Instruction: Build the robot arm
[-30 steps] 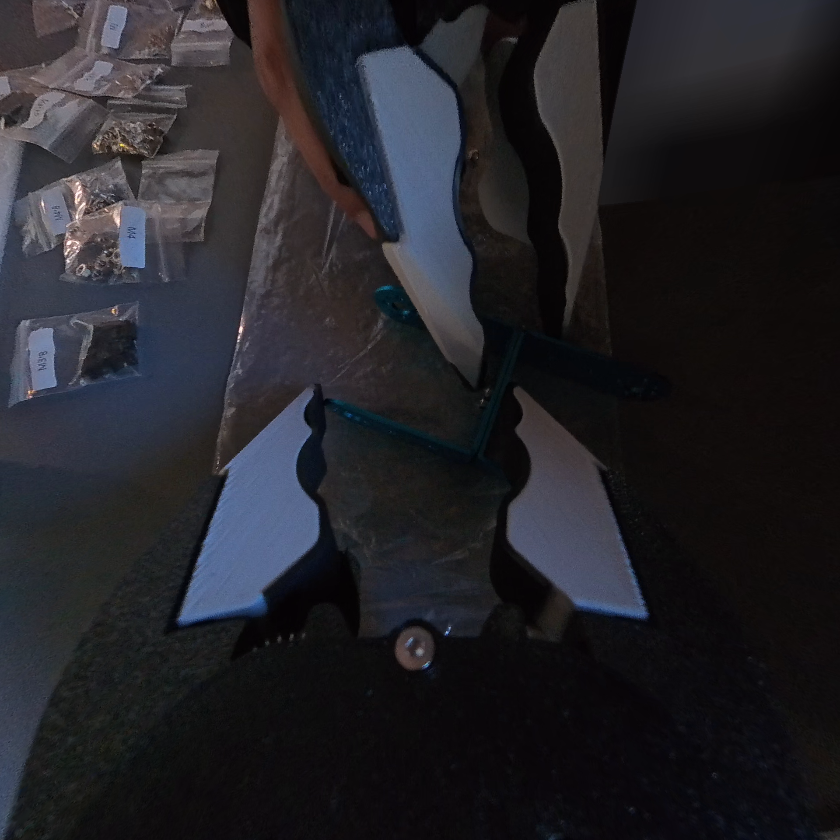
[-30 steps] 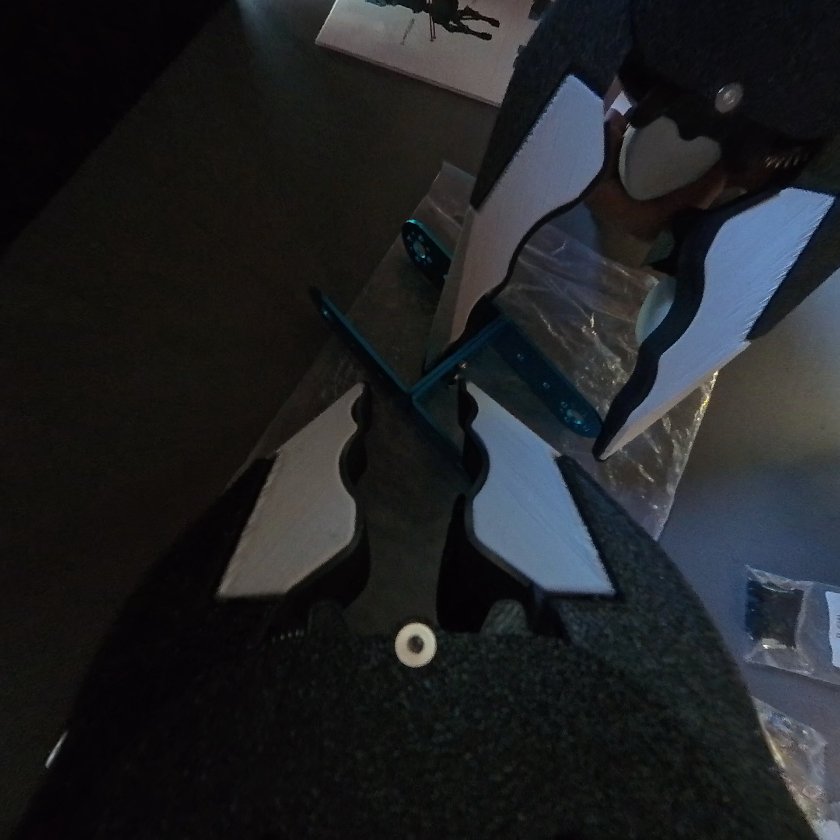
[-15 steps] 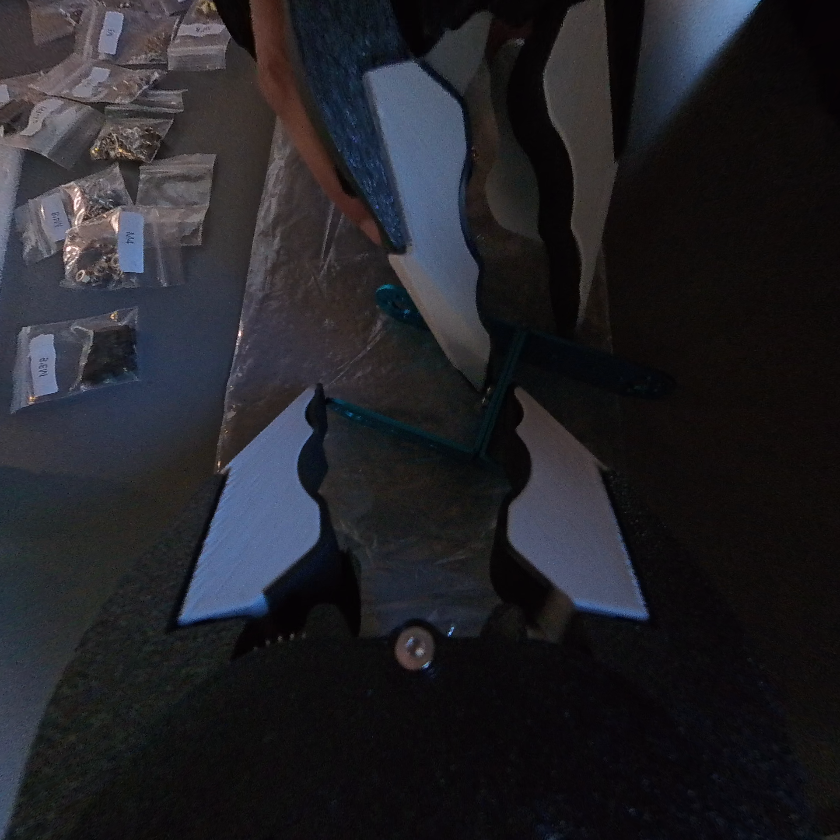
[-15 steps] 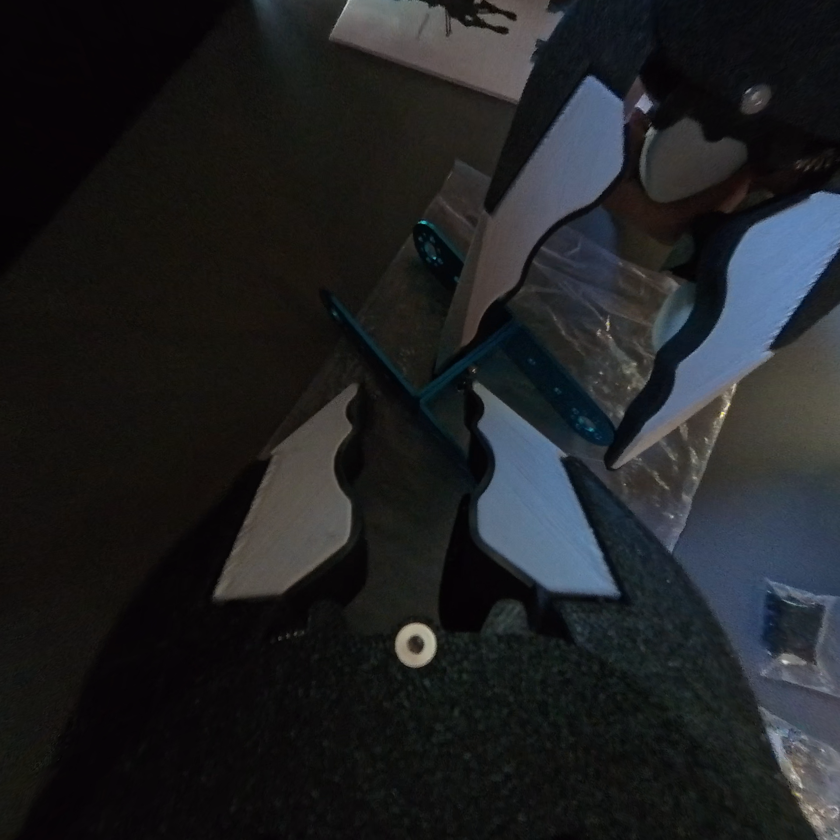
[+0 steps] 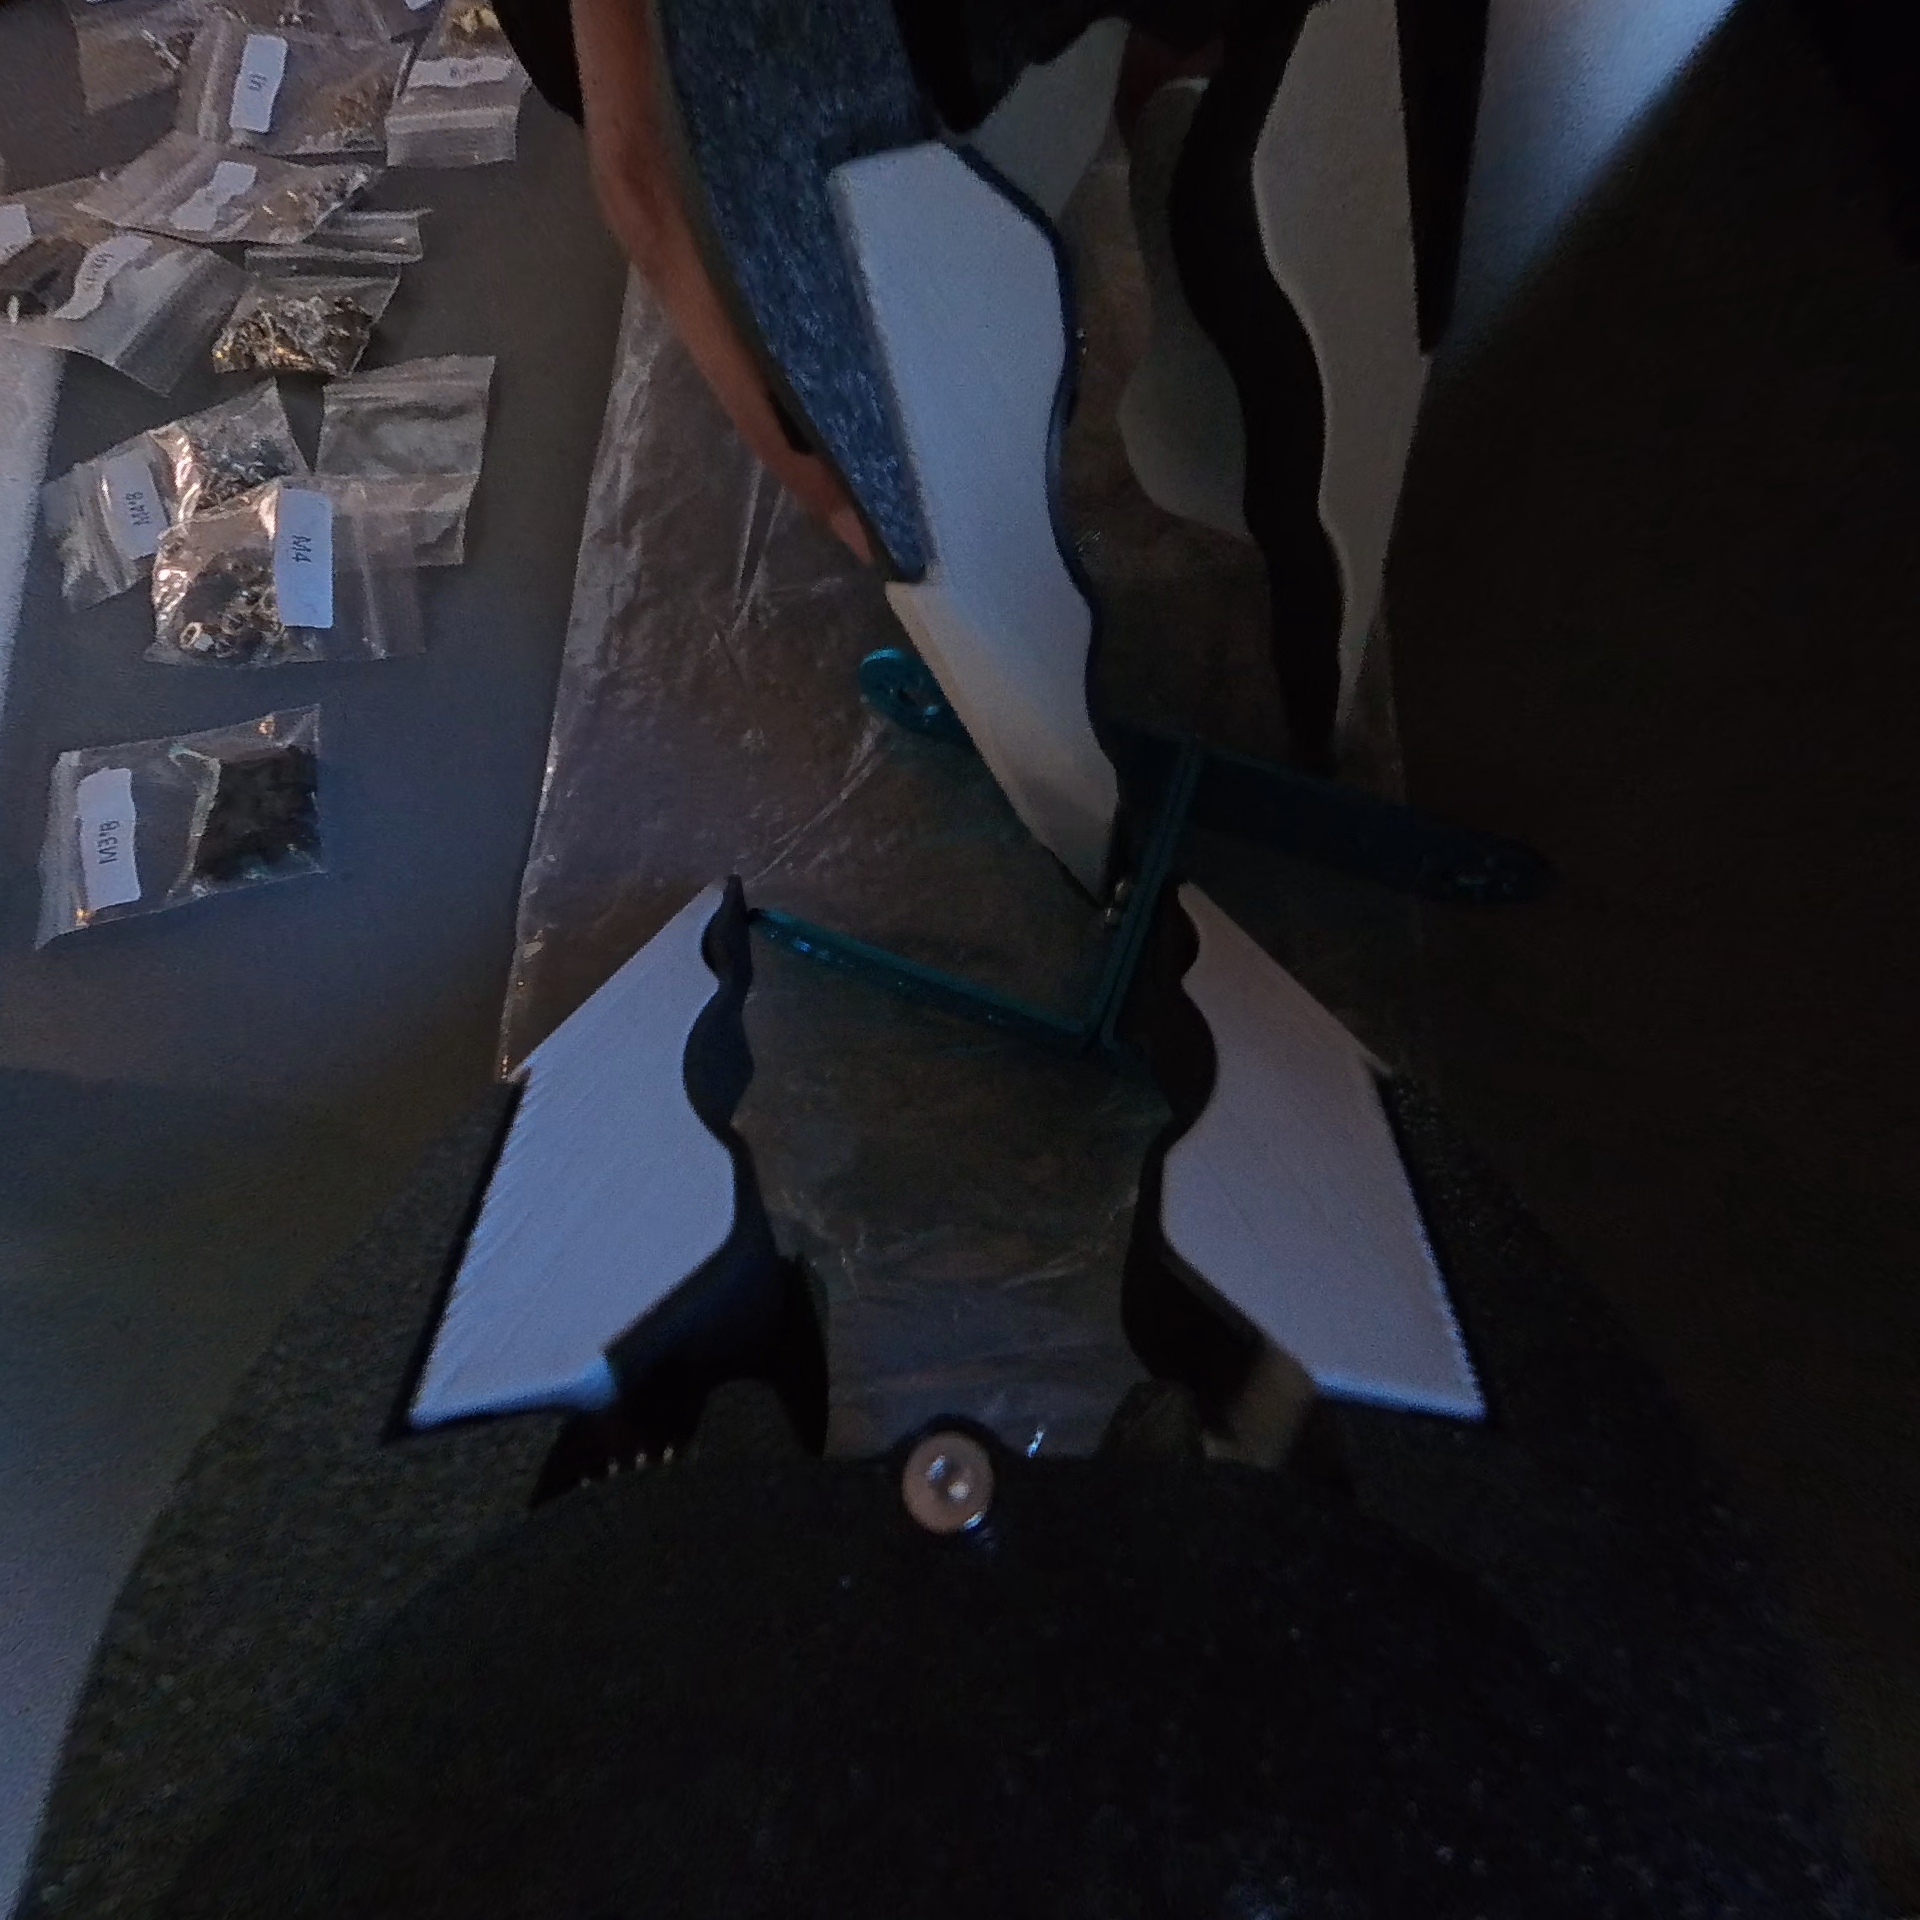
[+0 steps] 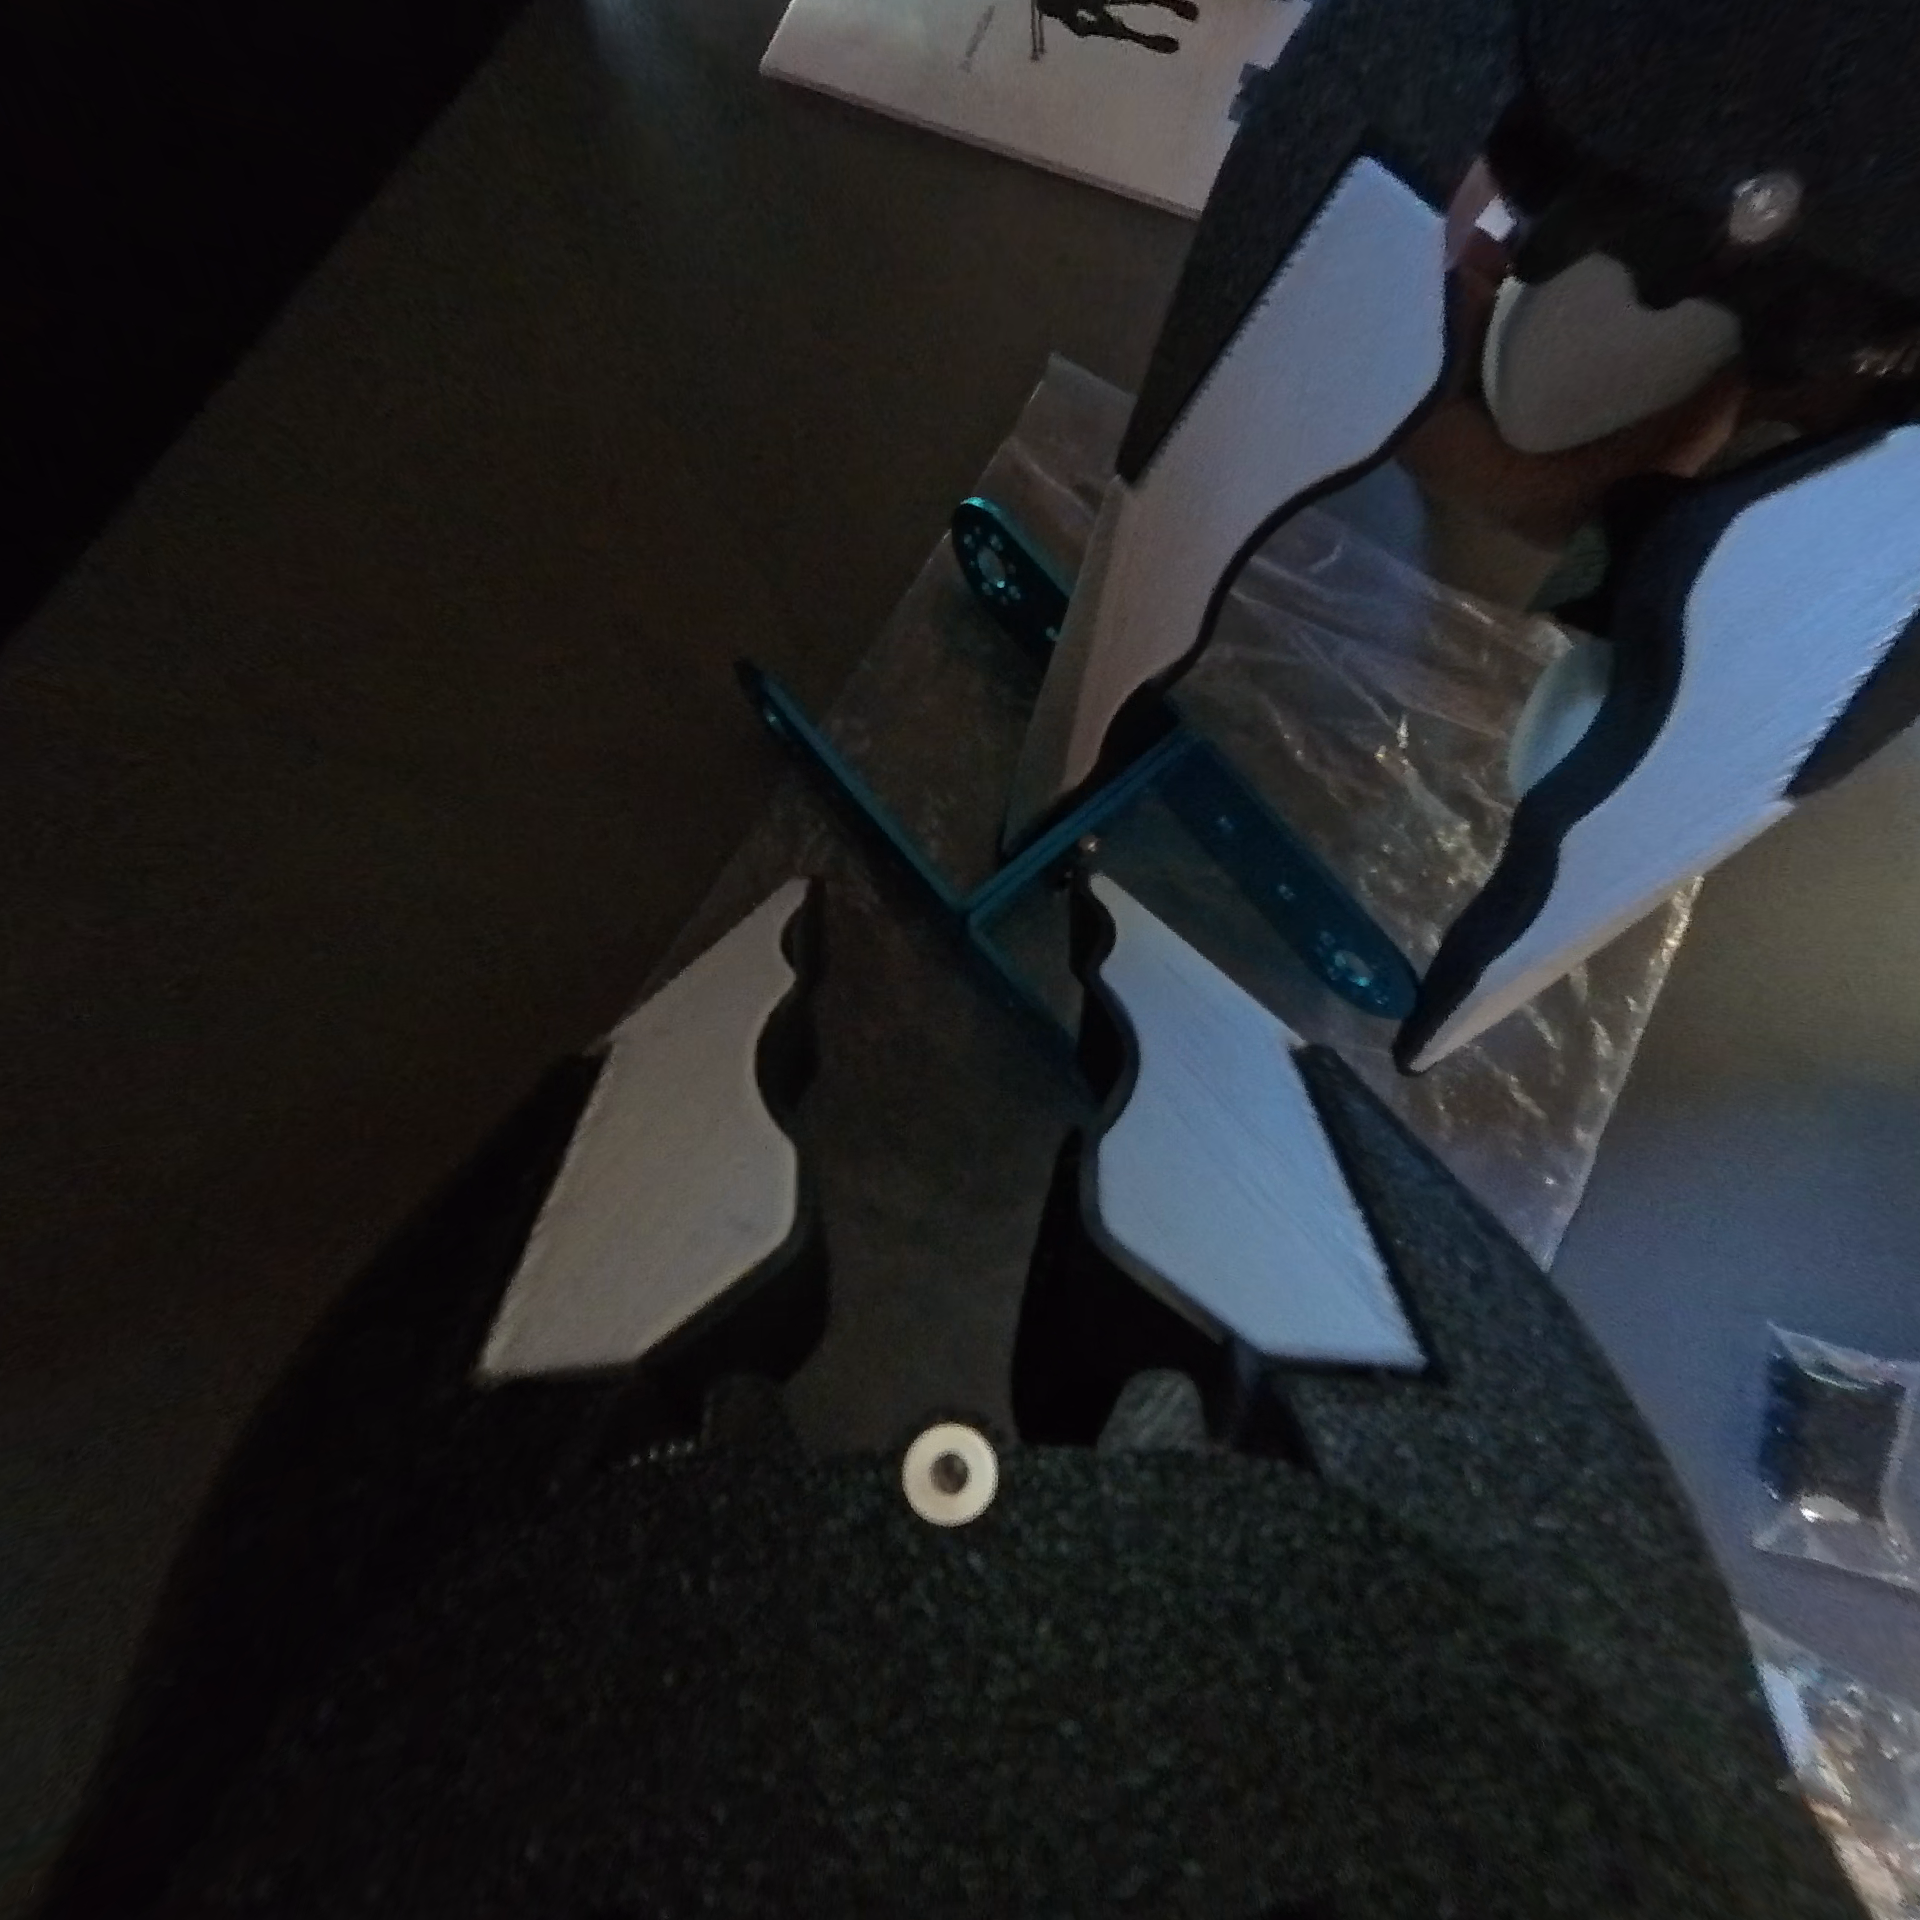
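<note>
A teal metal bracket (image 5: 935,977) with flat perforated arms lies on a clear plastic bag (image 5: 707,727) on the dark table. My left gripper (image 5: 956,904) is open, and its fingertips stand on either side of the bracket's strip and upright wall. My right gripper (image 5: 1216,800) faces it from the far side, also open, with one fingertip down beside that wall. In the right wrist view my right gripper (image 6: 948,888) straddles the bracket (image 6: 1288,883). The left gripper (image 6: 1216,951) comes in from the upper right with one fingertip at the bracket's corner. Neither gripper holds anything.
Several small zip bags of hardware (image 5: 239,603) lie to the left on the table. A white booklet (image 6: 1039,104) lies at the far edge, and more small bags (image 6: 1829,1455) lie at the right. A hand (image 5: 717,312) holds the right gripper.
Almost nothing has changed. The right gripper has shifted very slightly. Both grippers stay open around the bracket, which has not moved.
</note>
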{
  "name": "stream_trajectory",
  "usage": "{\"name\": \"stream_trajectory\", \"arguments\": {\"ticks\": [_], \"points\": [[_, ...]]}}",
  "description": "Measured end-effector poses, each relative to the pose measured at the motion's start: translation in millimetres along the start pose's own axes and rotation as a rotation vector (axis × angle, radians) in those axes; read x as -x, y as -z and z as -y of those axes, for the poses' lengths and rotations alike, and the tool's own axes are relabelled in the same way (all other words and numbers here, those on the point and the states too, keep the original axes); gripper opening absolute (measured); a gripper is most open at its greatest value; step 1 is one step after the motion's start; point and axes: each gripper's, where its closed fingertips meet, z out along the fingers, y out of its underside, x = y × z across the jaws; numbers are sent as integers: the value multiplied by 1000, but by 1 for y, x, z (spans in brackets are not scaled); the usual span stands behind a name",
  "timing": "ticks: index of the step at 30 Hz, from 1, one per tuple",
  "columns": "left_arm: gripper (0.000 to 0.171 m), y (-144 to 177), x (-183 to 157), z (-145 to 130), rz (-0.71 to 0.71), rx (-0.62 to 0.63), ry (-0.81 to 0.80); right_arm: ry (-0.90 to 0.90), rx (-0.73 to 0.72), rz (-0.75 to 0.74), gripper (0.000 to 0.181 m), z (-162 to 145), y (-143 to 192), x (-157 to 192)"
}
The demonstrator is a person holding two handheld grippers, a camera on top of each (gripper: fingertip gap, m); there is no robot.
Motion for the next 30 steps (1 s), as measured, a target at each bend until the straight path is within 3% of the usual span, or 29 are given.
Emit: {"name": "stream_trajectory", "arguments": {"ticks": [5,13,19,24,30], "points": [[78,0,0,0,1,0,0,-24,-14,18,38,1,7,-2],[78,0,-1,0,-9,1,-6,-45,-38,41,48,5,2,3],[78,0,-1,0,-1,2,-6,-43,-21,-1,31,2,8,-6],[78,0,-1,0,3,1,-8,-85,-13,15,34,1,2,-4],[78,0,2,0,28,5,8,-394,15,107,41,1,2,1]]}}
